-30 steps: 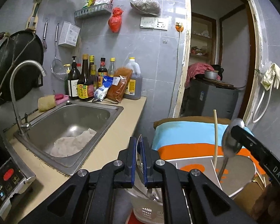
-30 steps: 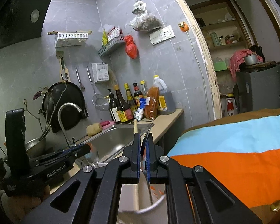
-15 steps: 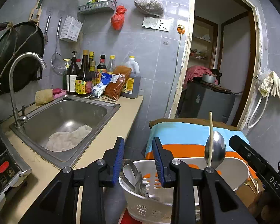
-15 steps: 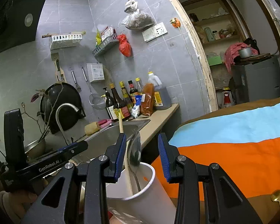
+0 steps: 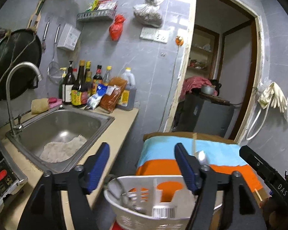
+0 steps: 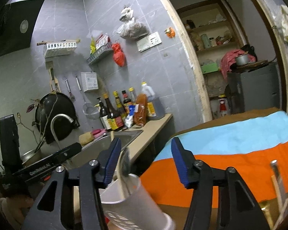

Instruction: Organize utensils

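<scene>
A white slotted utensil holder [image 5: 144,203] stands just below my left gripper [image 5: 142,164], which is open wide and empty above it. Metal spoons [image 5: 122,191] lean in its left compartment. A spoon [image 5: 202,158] and a chopstick [image 5: 194,143] stand in its right side. In the right wrist view the same holder [image 6: 132,201] shows with the spoon [image 6: 125,163] and chopstick [image 6: 112,135] upright in it. My right gripper [image 6: 146,159] is open and empty above the holder. More utensils [image 6: 276,174] lie at the right on the cloth.
A steel sink [image 5: 61,126] with a white cloth in it, a tap [image 5: 15,88] and sauce bottles [image 5: 80,88] sit on the counter to the left. A striped blue and orange cloth [image 6: 230,145] covers the table. A doorway [image 5: 220,76] opens behind.
Both grippers have gone from shut on utensils to wide open. The spoons and chopstick now stand loose in the holder. Both grippers have pulled up and back.
</scene>
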Available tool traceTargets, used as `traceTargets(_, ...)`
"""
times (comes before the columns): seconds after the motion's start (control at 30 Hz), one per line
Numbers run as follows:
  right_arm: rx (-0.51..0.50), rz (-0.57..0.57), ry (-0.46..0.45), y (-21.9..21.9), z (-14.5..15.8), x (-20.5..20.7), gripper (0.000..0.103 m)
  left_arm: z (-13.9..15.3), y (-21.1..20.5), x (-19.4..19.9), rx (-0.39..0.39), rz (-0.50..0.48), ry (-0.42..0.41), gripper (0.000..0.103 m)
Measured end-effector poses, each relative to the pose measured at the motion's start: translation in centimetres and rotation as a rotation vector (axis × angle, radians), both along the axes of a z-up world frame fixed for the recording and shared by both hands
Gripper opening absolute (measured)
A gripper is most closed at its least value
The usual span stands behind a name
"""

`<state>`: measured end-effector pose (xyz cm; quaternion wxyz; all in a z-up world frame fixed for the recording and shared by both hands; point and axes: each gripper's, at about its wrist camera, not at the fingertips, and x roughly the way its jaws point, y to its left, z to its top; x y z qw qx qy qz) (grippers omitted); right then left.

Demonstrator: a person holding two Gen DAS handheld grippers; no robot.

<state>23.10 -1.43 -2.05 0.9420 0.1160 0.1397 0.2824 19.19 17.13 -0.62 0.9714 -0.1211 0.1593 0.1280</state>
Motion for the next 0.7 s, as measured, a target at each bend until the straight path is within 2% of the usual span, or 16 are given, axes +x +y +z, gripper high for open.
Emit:
traceTargets(0.07,-0.003,-0.029,-0.004,-1.3,0.7,-0.3,0.066,0.7,-1.0,0.0,0.005,-0.014,-0.022,0.084)
traceTargets(0.1,-0.004,-0.044,-0.006,-2.1,1.1,-0.4,0.07,1.1,-1.6,0.0,0.007,-0.021,-0.037,0.09)
traceTargets(0.2,-0.017,-0.086,-0.01,-4.2,2.2,-0.8,0.078,2.0,-3.6,0.1,0.015,-0.041,-0.071,0.101)
traceTargets(0.23,-0.019,-0.099,-0.012,-4.9,2.5,-1.0,0.083,2.2,-4.3,0.2,0.018,-0.054,-0.076,0.102)
traceTargets(0.3,-0.031,-0.137,-0.013,-7.0,3.1,-1.3,0.1,2.6,-5.7,0.5,0.03,-0.077,-0.08,0.103)
traceTargets(0.5,-0.063,-0.247,-0.025,-12.5,4.2,-2.6,0.101,3.1,-11.6,1.4,0.097,-0.154,-0.095,0.103)
traceTargets(0.7,-0.1,-0.337,-0.054,-17.9,5.4,-4.1,0.101,3.0,-16.9,2.1,0.114,-0.212,-0.107,0.103)
